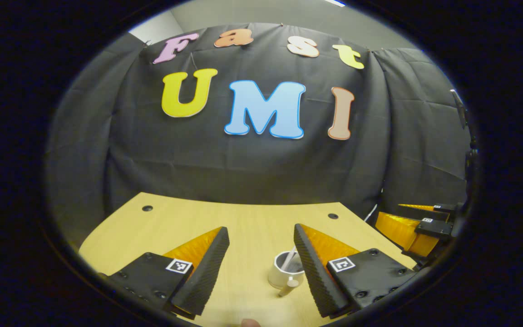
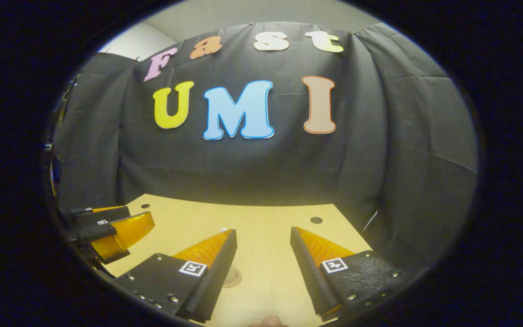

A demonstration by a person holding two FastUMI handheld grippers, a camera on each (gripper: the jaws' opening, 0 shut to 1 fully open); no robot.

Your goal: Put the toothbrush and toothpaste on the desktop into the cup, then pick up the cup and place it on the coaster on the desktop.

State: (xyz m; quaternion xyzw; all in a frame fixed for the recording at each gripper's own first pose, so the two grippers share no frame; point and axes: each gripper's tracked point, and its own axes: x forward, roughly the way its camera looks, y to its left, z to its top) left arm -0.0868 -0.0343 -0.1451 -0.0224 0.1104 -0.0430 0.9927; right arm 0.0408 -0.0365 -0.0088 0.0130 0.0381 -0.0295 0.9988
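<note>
A white cup (image 1: 283, 274) stands on the wooden desktop (image 1: 252, 218) in the left gripper view, low and just right of centre, partly behind one of my fingers. A thin white stick-like item (image 1: 291, 257) leans inside it; I cannot tell whether it is the toothbrush or the toothpaste. A short white stub (image 1: 288, 287) juts from the cup's near side. My left gripper (image 1: 260, 229) is open above the desk, with the cup below it and nothing held. In the right gripper view a round tan coaster (image 2: 234, 277) peeks out beside my finger. My right gripper (image 2: 263, 231) is open and empty.
The right gripper (image 1: 418, 227) appears at the desk's right edge in the left gripper view, and the left gripper (image 2: 107, 227) at the left in the right gripper view. Dark cable holes (image 1: 147, 208) (image 1: 333, 216) mark the desk's far corners. The booth wall hangs close behind.
</note>
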